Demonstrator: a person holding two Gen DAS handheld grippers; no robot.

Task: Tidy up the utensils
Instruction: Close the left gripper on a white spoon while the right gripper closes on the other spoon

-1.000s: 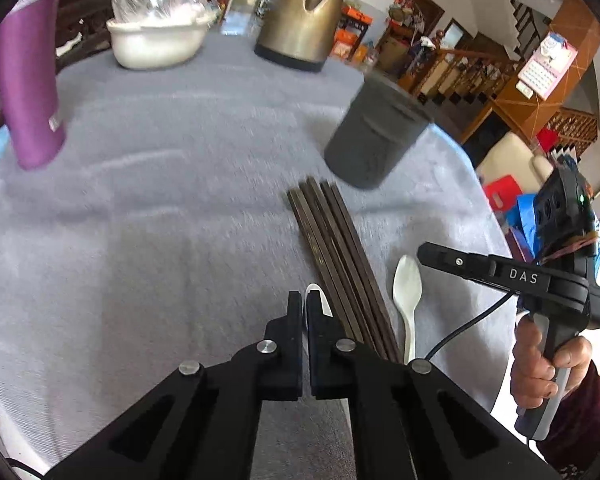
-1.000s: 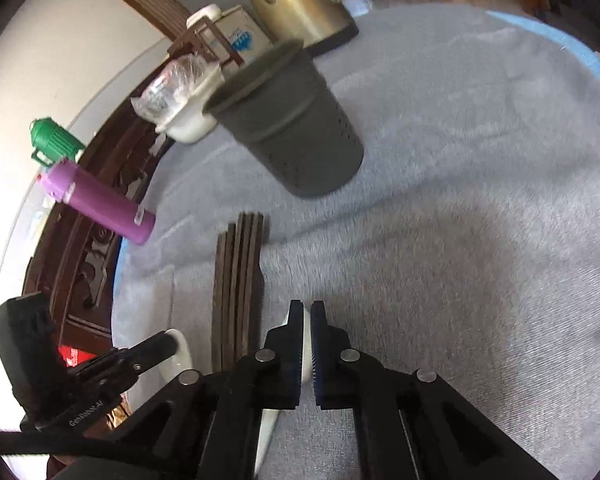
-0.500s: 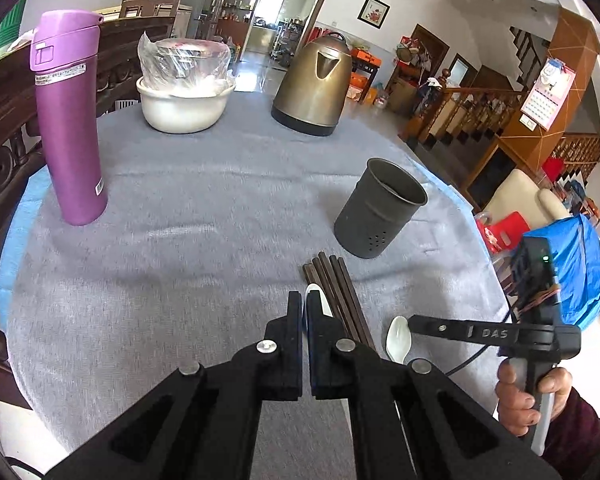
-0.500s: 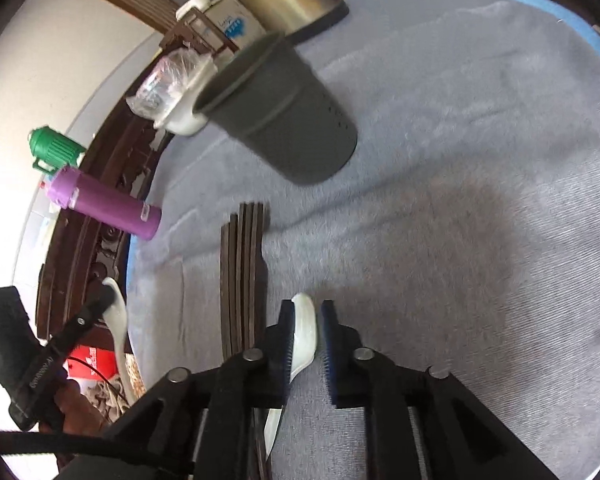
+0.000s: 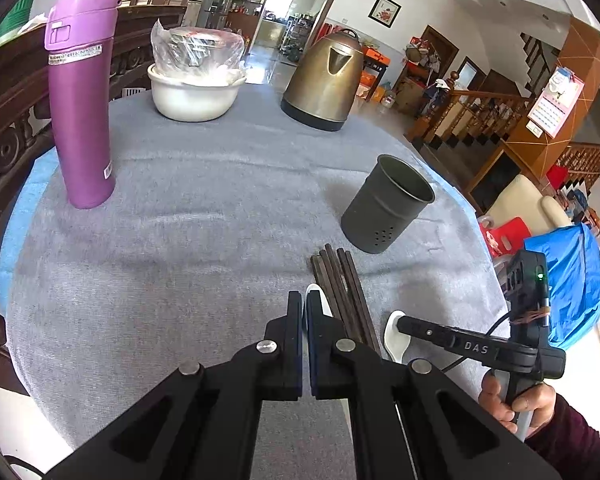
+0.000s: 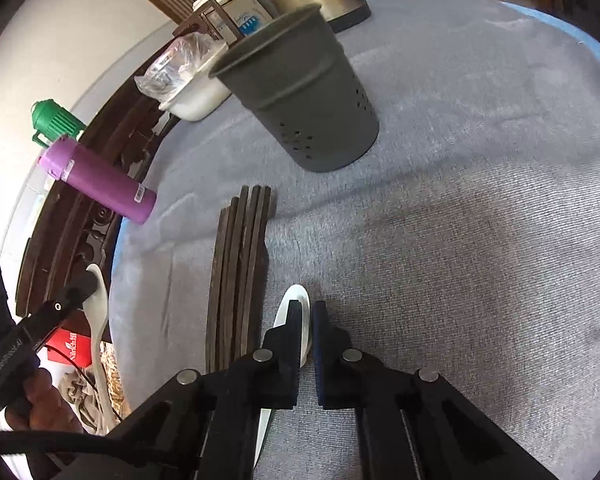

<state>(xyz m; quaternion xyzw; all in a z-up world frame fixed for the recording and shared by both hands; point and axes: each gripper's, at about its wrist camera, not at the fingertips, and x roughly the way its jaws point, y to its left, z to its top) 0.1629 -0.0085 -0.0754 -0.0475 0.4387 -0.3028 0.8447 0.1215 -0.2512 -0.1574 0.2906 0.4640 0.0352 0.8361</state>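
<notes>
A dark grey perforated utensil holder point(image 5: 384, 208) point(image 6: 304, 96) stands upright on the grey tablecloth. Several dark chopsticks point(image 5: 340, 280) point(image 6: 240, 264) lie bundled in front of it. My left gripper point(image 5: 304, 300) point(image 6: 88, 282) is shut on a white spoon point(image 6: 98, 320), held above the table's near edge; its bowl peeks past the fingers point(image 5: 316, 292). A second white spoon point(image 6: 298, 296) point(image 5: 394, 344) lies just right of the chopsticks. My right gripper point(image 6: 307, 312) point(image 5: 400, 322) is closing on its bowl, which fills the narrow gap between the pads.
A tall purple bottle point(image 5: 82, 112) stands at the left. A white bowl point(image 5: 196, 96) with a plastic bag and a brass kettle point(image 5: 324, 80) sit at the back. The table's rounded edge point(image 5: 480, 248) falls away on the right, near a blue bag point(image 5: 572, 280).
The left gripper has risen with its spoon, so more of the table shows. The right gripper's jaws parted around the second spoon's bowl, then came together on it.
</notes>
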